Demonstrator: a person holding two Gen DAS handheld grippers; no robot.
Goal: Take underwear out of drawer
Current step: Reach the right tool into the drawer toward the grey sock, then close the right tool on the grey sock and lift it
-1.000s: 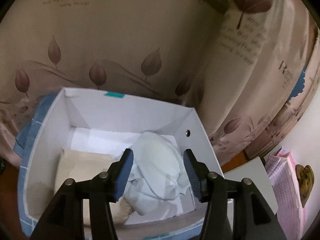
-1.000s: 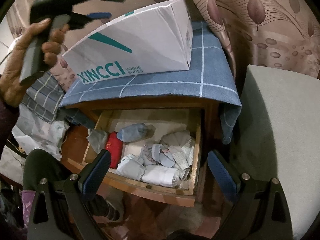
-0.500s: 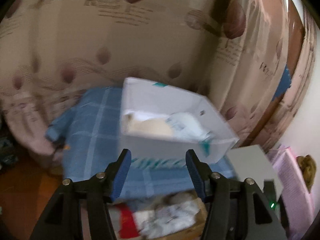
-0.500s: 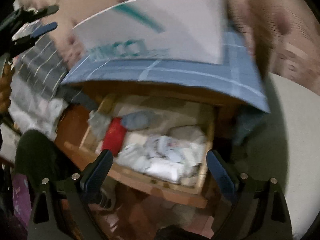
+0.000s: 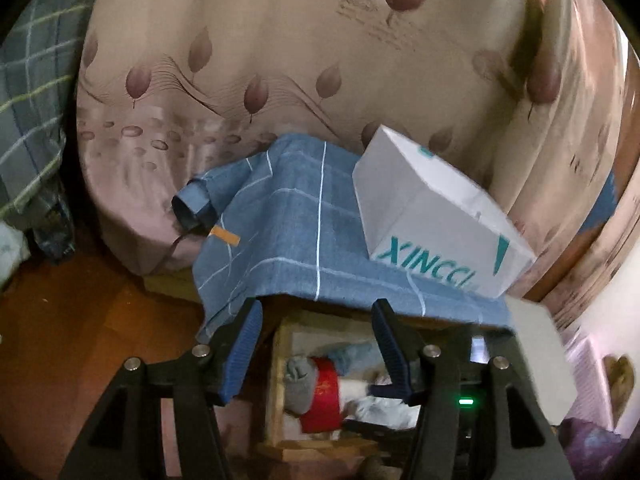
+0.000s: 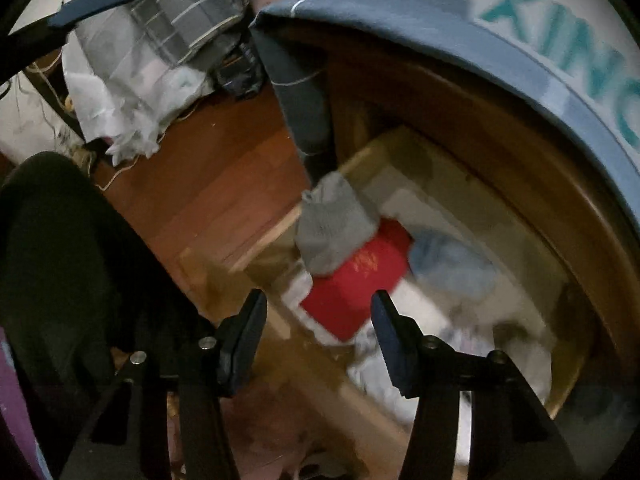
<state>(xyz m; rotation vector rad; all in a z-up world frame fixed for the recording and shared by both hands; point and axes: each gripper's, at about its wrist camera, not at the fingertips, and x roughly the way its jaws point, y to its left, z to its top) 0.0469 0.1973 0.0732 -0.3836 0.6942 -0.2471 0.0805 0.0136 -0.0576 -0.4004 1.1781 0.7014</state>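
Several soft bundles of cloth in the open drawer, under a top draped with a blue checked cloth and bearing a white box at its right. At the near left corner, a grey piece touching a red piece. Toward the right, pale blue and white underwear, as best judged through the blur. Cannot tell whether the red piece counts too.

Right gripper: poised over the near left part of the drawer and pointing steeply down. Jaws about half open after just closing in, with nothing between them. Red piece seen through the gap, apart from the pads.

Left gripper: also about half open and empty, hanging on the near side of the drawer and touching nothing.

Handling, as a judgement: probably very light and limp, with no stiffness, nothing fragile, and little risk of slipping on ribbed pads. Likely to unfold and trail once lifted, and to drag a neighbour along where pieces overlap.

Best to pinch a raised fold or thick rolled edge on top of one bundle, not a flat layer against the drawer floor. Worth going in from above, clear of the wooden front rail, and lifting straight up before drawing toward the near side.
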